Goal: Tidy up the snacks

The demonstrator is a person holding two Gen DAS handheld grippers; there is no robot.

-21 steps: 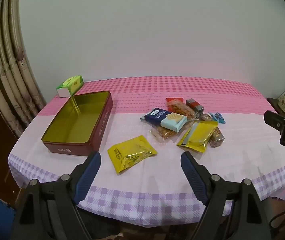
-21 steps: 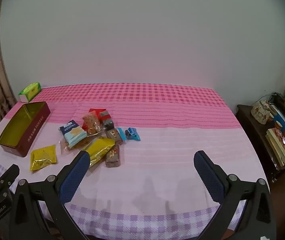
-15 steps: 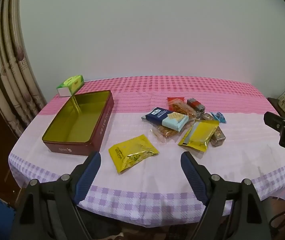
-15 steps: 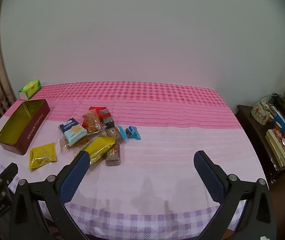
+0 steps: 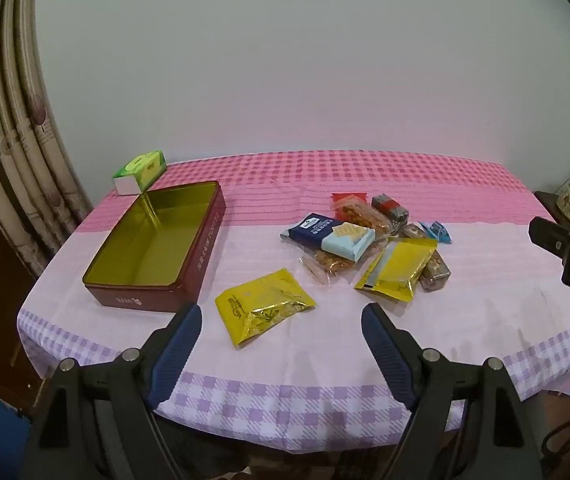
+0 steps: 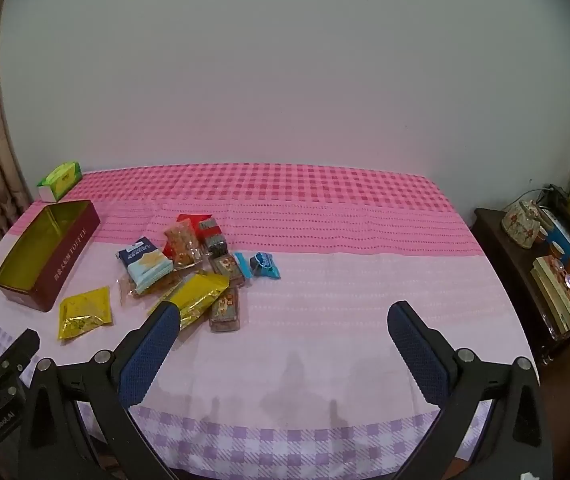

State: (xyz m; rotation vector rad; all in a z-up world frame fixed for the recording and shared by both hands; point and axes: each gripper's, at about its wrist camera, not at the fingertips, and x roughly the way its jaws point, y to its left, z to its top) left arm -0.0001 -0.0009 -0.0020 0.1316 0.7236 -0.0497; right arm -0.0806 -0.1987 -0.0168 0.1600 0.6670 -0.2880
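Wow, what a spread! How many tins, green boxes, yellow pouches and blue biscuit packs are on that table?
Red tin: 1
Green box: 1
Yellow pouches: 2
Blue biscuit pack: 1
Total: 5
The other wrappers in the heap overlap too much to count surely.

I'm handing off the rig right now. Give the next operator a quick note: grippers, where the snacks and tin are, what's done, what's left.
Left gripper: open, empty, over the near table edge.
Right gripper: open, empty, also at the near edge.
Tin: open and empty, on the left of the table.
Gold pouch: lies alone beside the tin.
Snack pile: mid-table, overlapping.
Done: nothing packed.
Left: move every snack into the tin, probably the gold pouch first.
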